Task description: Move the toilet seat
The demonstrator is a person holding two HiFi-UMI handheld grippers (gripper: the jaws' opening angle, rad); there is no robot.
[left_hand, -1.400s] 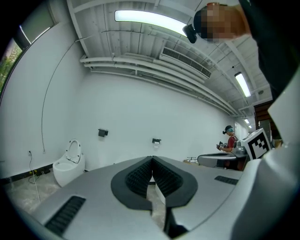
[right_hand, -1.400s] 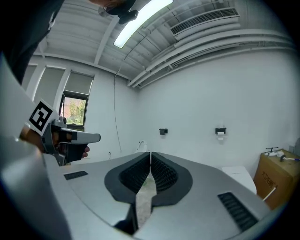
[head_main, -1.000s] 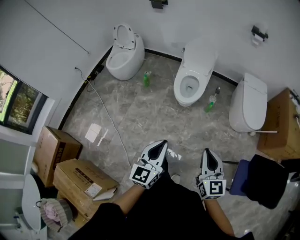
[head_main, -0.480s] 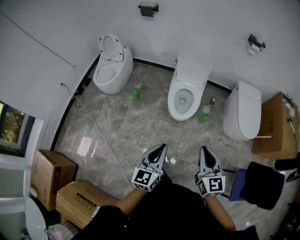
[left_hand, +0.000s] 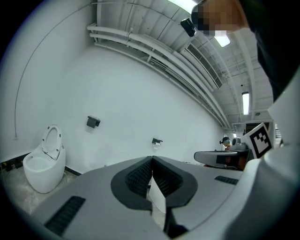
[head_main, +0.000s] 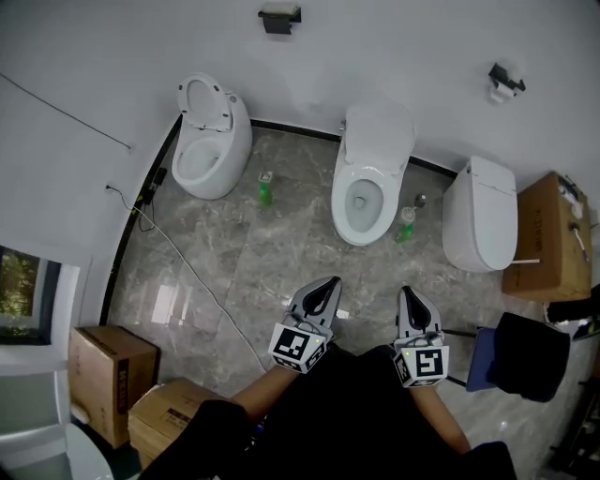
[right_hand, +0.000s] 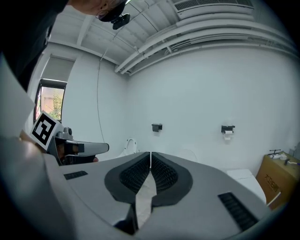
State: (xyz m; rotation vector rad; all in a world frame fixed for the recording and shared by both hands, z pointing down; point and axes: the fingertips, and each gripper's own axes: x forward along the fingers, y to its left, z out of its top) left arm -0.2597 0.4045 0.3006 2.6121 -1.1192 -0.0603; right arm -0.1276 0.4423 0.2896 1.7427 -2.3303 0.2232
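Head view: middle toilet seat (head_main: 343, 187) lies well beyond both closed jaws.

Three toilets line the wall: left toilet (head_main: 202, 141), middle toilet (head_main: 368, 183) and right toilet (head_main: 478, 220); two have lids up, one has its lid down. Two green bottles are on the floor: left bottle (head_main: 265, 190) and right bottle (head_main: 404, 225). There are three cardboard boxes: left box (head_main: 108, 380), lower box (head_main: 157, 414) and right box (head_main: 548, 239). Two wall holders: left holder (head_main: 278, 19), right holder (head_main: 504, 80). One cable (head_main: 192, 274), one window (head_main: 19, 281), one black cloth (head_main: 530, 356). Two grippers: left gripper (head_main: 330, 281), right gripper (head_main: 409, 292).
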